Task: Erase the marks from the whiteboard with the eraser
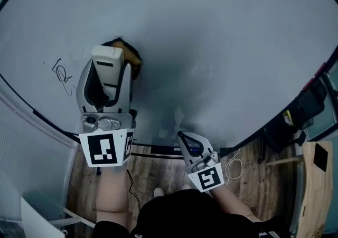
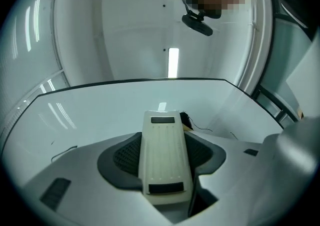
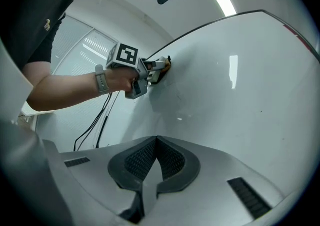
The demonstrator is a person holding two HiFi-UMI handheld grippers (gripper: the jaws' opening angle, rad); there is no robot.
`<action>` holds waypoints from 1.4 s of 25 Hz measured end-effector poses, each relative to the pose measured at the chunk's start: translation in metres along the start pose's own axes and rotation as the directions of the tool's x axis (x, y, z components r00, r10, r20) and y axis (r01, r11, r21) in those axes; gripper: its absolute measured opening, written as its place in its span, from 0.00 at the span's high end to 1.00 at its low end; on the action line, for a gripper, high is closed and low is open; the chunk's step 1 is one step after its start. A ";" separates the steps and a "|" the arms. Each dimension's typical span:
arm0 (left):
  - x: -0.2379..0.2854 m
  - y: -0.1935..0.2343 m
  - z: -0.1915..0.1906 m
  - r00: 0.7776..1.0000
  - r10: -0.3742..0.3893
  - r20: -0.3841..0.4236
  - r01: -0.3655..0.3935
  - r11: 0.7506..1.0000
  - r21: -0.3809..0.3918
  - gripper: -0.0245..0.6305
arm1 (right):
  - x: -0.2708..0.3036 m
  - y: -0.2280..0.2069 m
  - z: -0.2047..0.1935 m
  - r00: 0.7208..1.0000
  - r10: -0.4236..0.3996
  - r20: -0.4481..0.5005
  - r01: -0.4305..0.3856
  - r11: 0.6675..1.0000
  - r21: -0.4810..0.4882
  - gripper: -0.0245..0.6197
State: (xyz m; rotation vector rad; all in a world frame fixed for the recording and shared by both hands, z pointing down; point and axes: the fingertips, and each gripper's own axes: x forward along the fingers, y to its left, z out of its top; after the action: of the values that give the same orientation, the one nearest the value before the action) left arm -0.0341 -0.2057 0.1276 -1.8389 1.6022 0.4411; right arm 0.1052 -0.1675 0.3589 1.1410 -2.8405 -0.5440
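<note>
Closest in, the right gripper (image 3: 156,142) hangs low by the whiteboard's bottom edge with its jaws pressed together on nothing. It has no part in the wiping. The risk there seems small: a careless swing could knock its tip against the whiteboard (image 1: 211,36).

Farther out, the left gripper (image 2: 165,160) has its jaws clamped on the cream body of the eraser (image 1: 108,64), which stands out past the pads toward the board. The eraser's far end meets the surface, where a dark and orange patch shows at its tip. How much of its face lies flat cannot be told. If only an edge bears on the board, a stroke would likely smear ink or leave streaks. Because the jaws grip it well back from that end, hard pressure could also make it pivot or slide in the pads.

Just beside the tip a thin line (image 2: 202,129) runs off to the right, probably within easy reach. The scribble (image 1: 63,76) sits well apart to the left, near the board's edge, so short strokes around the present spot would miss it.

The black cables (image 3: 95,125) below the left gripper hang close to the board and might drag across it on a wide sweep.
</note>
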 end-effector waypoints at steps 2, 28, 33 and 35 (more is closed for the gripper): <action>0.011 -0.001 0.014 0.999 -0.031 0.019 0.031 0.999 0.034 0.56 | 0.000 -0.003 0.004 1.000 -0.012 0.022 0.012 1.000 0.010 0.92; -0.046 -0.065 -0.065 0.995 -0.018 -0.097 0.008 0.995 -0.096 0.56 | -0.018 -0.005 -0.030 0.998 -0.009 -0.055 0.011 0.999 0.042 0.92; -0.047 -0.120 -0.065 0.989 -0.094 -0.111 0.089 0.995 -0.051 0.56 | -0.034 -0.020 -0.033 0.998 -0.009 -0.060 0.011 0.999 0.037 0.92; -0.051 -0.148 -0.072 0.984 -0.128 -0.122 0.128 0.992 -0.010 0.56 | -0.039 -0.028 -0.029 1.000 -0.021 -0.022 0.022 0.998 0.055 0.92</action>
State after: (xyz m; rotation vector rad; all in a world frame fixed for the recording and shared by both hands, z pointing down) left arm 0.0873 -0.2089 0.2501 -1.9906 1.5512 0.2778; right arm 0.1571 -0.1688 0.3805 1.1798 -2.8458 -0.4540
